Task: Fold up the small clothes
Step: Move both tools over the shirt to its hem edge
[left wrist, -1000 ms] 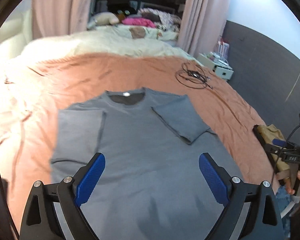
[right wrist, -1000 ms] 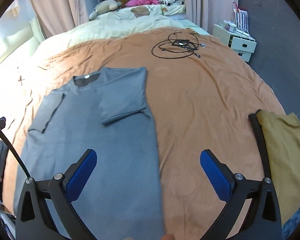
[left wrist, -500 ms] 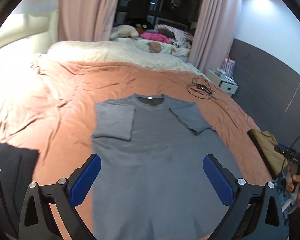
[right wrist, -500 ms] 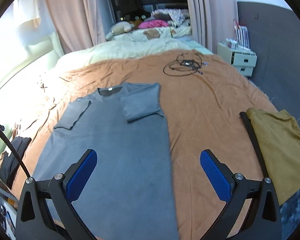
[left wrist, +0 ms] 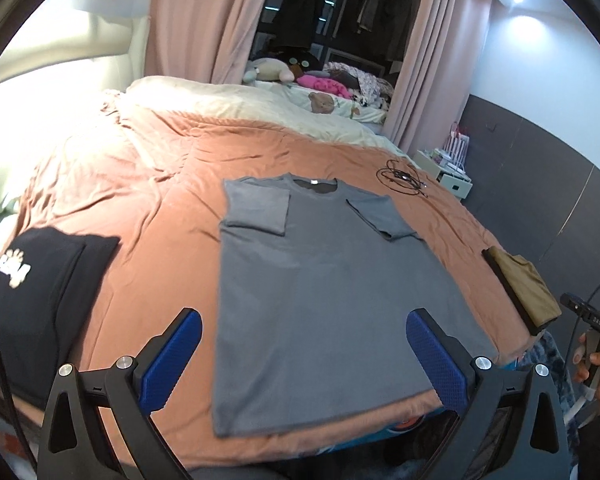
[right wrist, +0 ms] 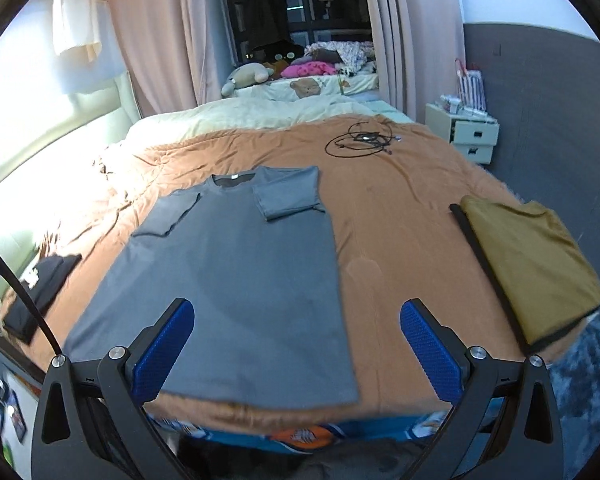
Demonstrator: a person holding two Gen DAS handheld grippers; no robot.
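Both grippers have drawn back from the bed since the earlier frames, so the whole grey short-sleeved cotton T-shirt (left wrist: 320, 280) now shows, along with a folded black printed garment (left wrist: 40, 292) at the left edge. The shirt lies flat on the rust-orange bedspread (right wrist: 400, 208), collar away, both sleeves folded inward, its hem at the near edge of the bed. The left gripper (left wrist: 304, 356) and the right gripper (right wrist: 296, 348) both hang with jaws spread wide and nothing between them, clear of the cloth. A folded mustard-yellow garment (right wrist: 532, 264) rests to the right, well apart. The next fold probably starts at the hem; a pinch there could catch the bedspread too, or drag the thin fabric and undo the tucked sleeves.
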